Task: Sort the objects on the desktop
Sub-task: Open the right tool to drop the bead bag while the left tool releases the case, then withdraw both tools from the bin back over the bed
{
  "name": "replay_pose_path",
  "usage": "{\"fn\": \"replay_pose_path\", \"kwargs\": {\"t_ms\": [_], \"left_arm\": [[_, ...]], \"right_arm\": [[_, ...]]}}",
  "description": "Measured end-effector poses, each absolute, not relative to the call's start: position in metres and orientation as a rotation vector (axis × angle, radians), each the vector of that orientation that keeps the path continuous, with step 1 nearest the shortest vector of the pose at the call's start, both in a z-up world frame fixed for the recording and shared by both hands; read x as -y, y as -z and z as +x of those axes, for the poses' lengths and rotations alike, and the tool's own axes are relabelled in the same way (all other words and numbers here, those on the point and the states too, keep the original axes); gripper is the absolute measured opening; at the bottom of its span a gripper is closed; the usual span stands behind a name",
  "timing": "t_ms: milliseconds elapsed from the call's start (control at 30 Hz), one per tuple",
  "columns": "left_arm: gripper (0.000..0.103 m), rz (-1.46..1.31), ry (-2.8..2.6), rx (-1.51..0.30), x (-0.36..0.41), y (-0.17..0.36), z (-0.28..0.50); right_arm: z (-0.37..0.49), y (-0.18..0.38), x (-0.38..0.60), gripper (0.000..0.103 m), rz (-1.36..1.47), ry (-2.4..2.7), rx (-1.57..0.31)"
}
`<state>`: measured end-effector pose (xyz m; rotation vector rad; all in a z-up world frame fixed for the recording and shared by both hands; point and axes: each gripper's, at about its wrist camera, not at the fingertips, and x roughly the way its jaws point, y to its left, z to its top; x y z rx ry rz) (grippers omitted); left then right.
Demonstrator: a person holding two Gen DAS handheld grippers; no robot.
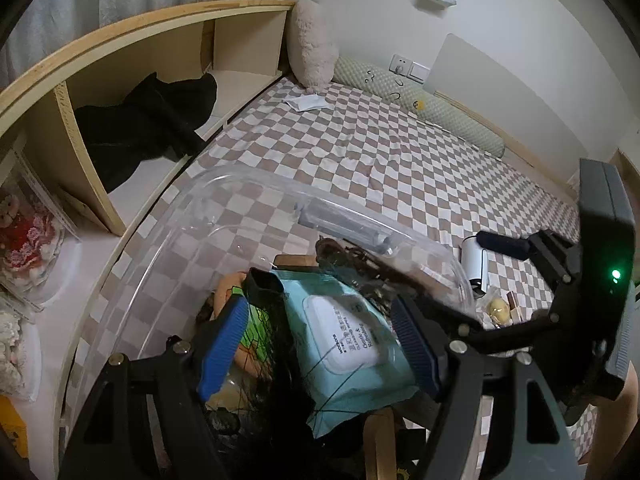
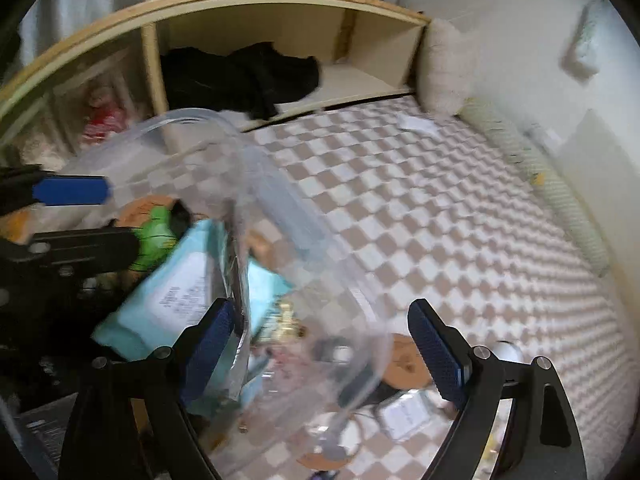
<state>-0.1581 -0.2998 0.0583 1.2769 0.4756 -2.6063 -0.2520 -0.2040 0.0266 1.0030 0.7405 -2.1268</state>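
A clear plastic bin (image 1: 224,200) lies on the checkered bed. In it are a light-blue wet wipes pack (image 1: 340,332), black netting (image 1: 272,360), a green item (image 1: 250,328) and brown tangled pieces (image 1: 352,256). My left gripper (image 1: 320,344) hangs open over the bin, with the wipes pack below the gap between its blue pads. The right wrist view is blurred. My right gripper (image 2: 324,350) is open there, and the bin's clear wall (image 2: 244,280) runs between its fingers, close to the left pad (image 2: 212,344). The wipes pack (image 2: 176,292) sits left of that wall.
A wooden shelf (image 1: 120,64) holding a black garment (image 1: 152,120) runs along the bed's left side. A plush pillow (image 1: 312,48) and a long bolster (image 1: 440,112) line the wall. A white roller (image 1: 474,260), a pale egg-shaped item (image 1: 500,310) and a cork coaster (image 2: 404,360) lie beside the bin.
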Motion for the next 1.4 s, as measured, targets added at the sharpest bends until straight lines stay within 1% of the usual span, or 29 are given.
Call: {"fn": "replay_pose_path", "kwargs": {"t_ms": [167, 300, 400, 533, 600, 800, 833, 867, 900, 933, 1100, 1133, 1167, 1200, 1400], "left_arm": [[0.074, 1.290, 2.608, -0.443, 0.295, -0.058, -0.155], [0.074, 1.294, 2.609, -0.438, 0.294, -0.056, -0.154], [0.074, 1.300, 2.609, -0.429, 0.293, -0.056, -0.154], [0.074, 1.305, 2.618, -0.413, 0.288, -0.056, -0.154], [0.074, 1.304, 2.624, -0.408, 0.286, -0.057, -0.153], [0.074, 1.297, 2.641, -0.400, 0.280, -0.059, -0.149], [0.075, 1.296, 2.639, -0.396, 0.278, -0.059, -0.147], [0.079, 1.296, 2.637, -0.390, 0.276, -0.059, -0.146], [0.092, 1.293, 2.634, -0.385, 0.274, -0.060, -0.145], [0.103, 1.284, 2.630, -0.379, 0.271, -0.060, -0.143], [0.103, 1.252, 2.607, -0.362, 0.265, -0.064, -0.131], [0.103, 1.245, 2.602, -0.356, 0.265, -0.065, -0.128], [0.103, 1.238, 2.596, -0.349, 0.264, -0.065, -0.125], [0.103, 1.232, 2.591, -0.341, 0.264, -0.066, -0.122], [0.103, 1.192, 2.582, -0.329, 0.256, -0.074, -0.102]], "right_arm": [[-0.258, -0.022, 0.203, 0.088, 0.999, 2.241, -0.873], [-0.269, -0.018, 0.195, 0.089, 1.044, 2.285, -0.894], [-0.284, -0.013, 0.185, 0.088, 1.093, 2.318, -0.875], [-0.293, -0.013, 0.176, 0.089, 1.156, 2.306, -0.773], [-0.290, -0.014, 0.178, 0.089, 1.142, 2.297, -0.787], [-0.267, -0.033, 0.174, 0.089, 1.110, 2.218, -0.692], [-0.263, -0.035, 0.173, 0.089, 1.102, 2.212, -0.686], [-0.259, -0.036, 0.173, 0.089, 1.093, 2.208, -0.683], [-0.254, -0.037, 0.173, 0.089, 1.085, 2.203, -0.680], [-0.248, -0.038, 0.172, 0.089, 1.073, 2.199, -0.683], [-0.229, -0.037, 0.169, 0.090, 1.042, 2.189, -0.692], [-0.227, -0.037, 0.168, 0.093, 1.040, 2.188, -0.687], [-0.224, -0.038, 0.165, 0.101, 1.037, 2.190, -0.674], [-0.222, -0.039, 0.161, 0.103, 1.034, 2.193, -0.659], [-0.209, -0.049, 0.137, 0.103, 1.017, 2.210, -0.569]]}}
